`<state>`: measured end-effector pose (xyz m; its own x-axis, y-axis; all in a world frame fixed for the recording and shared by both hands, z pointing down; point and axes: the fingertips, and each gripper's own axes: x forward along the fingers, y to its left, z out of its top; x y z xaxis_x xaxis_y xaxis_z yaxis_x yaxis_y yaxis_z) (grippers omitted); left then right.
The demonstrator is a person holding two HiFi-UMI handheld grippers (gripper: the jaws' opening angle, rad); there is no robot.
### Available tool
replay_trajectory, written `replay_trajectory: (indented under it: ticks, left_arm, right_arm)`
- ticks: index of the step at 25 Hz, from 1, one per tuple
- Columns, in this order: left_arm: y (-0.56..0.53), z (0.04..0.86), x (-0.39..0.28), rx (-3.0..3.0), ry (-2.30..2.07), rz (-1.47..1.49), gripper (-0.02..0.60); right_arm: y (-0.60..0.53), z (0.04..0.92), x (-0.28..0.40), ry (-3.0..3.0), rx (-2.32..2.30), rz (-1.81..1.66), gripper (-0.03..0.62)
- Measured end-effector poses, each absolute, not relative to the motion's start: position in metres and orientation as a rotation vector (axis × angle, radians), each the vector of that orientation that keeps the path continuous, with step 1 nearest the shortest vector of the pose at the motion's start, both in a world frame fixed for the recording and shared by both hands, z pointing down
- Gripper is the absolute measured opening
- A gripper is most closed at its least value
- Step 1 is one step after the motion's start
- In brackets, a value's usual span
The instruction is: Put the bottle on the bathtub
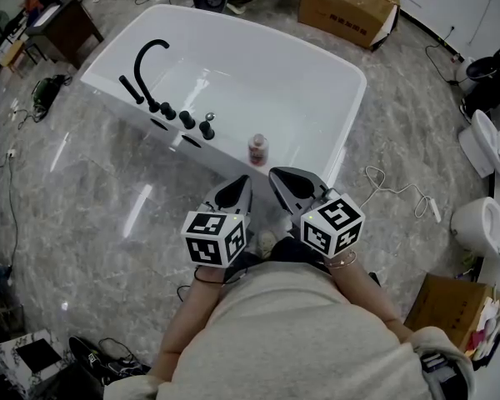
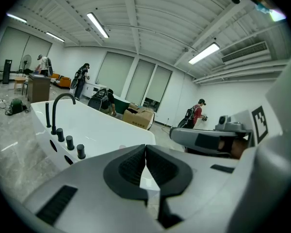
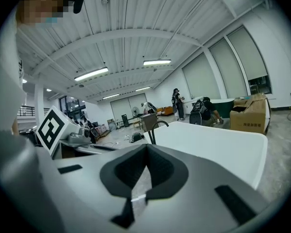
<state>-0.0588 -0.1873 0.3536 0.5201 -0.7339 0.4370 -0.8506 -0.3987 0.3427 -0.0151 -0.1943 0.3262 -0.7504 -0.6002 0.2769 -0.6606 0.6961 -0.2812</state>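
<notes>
We hold the left gripper with its jaws pressed together on nothing, just short of the white bathtub. The small bottle stands upright on its near rim, right of the black knobs. Our right gripper is likewise closed and empty.

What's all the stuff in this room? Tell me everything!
bathtub: one, white, middle of the floor
faucet: one, black, tub's near rim, left part
knobs: three, black, in a row beside the faucet
bottle: one, pinkish, standing on the tub's near rim
boxes: two, brown, one beyond the tub, one at lower right
toilets: two, white, right edge
cable: one, white, floor right of the tub
left gripper: grey, jaws together, empty
right gripper: grey, jaws together, empty
</notes>
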Motion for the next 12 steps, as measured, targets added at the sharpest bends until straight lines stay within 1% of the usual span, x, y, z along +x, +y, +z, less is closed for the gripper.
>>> replay_trajectory:
  ticks: [12]
  left_arm:
    - [-0.188, 0.3574, -0.0675, 2.236, -1.279, 0.309, 0.008]
  right_arm:
    - [-0.1938, 0.3367, -0.0108, -2.707, 1.064, 0.587, -0.002]
